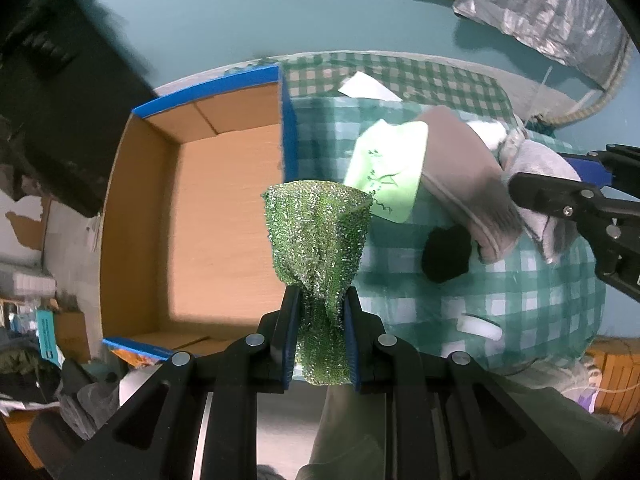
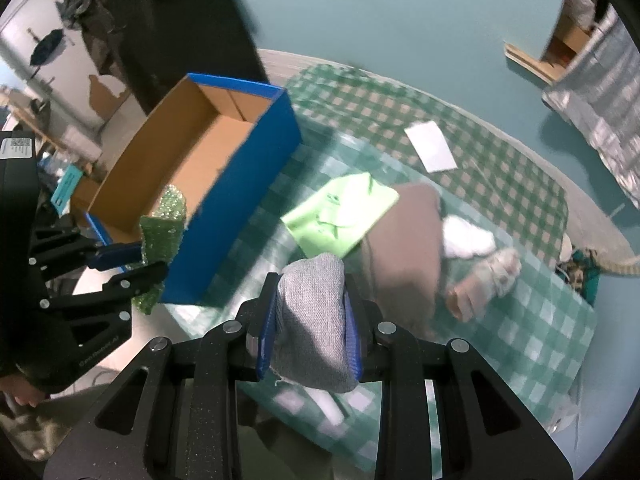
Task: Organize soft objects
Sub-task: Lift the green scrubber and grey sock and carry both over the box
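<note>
My left gripper (image 1: pixel 320 300) is shut on a sparkly green scrub cloth (image 1: pixel 318 236) and holds it above the near right edge of the open blue cardboard box (image 1: pixel 208 216). It also shows in the right wrist view (image 2: pixel 154 260), with the green cloth (image 2: pixel 164 220) at the box's near corner. My right gripper (image 2: pixel 310 284) is shut on a grey knitted sock (image 2: pixel 312 320) above the checked cloth. It shows at the right of the left wrist view (image 1: pixel 516 196). A light green cloth (image 2: pixel 340 210), a brown-grey sock (image 2: pixel 404 240) and white socks (image 2: pixel 468 240) lie on the table.
The table has a green-and-white checked cover (image 2: pixel 520 320). A white paper slip (image 2: pixel 430 146) lies at the back. A black sock (image 1: pixel 446 254) lies near the brown one. The box inside is bare cardboard (image 2: pixel 192 160). A silver bag (image 1: pixel 560 12) hangs on the teal wall.
</note>
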Motion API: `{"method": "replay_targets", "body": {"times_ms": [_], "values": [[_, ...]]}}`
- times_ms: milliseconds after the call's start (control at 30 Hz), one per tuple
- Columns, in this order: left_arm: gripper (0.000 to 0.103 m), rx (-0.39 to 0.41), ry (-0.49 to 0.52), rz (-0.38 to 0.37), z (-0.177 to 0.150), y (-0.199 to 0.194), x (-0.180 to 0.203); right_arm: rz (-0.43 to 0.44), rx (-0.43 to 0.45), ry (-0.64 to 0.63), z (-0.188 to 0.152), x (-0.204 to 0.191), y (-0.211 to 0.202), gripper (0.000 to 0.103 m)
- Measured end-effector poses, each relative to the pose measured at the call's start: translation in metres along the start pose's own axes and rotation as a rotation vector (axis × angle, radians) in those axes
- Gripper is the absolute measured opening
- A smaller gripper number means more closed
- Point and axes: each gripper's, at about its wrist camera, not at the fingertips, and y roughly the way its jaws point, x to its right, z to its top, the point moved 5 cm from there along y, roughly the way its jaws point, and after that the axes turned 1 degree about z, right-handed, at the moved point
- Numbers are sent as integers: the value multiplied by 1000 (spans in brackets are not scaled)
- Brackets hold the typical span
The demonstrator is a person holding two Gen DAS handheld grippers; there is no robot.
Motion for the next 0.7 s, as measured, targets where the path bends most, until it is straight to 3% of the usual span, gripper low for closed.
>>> {"method": "replay_targets", "body": {"times_ms": [700], "values": [[21,28,-223,29,-3,-7,-92,84,1,-161,70,-92,38,27]]}}
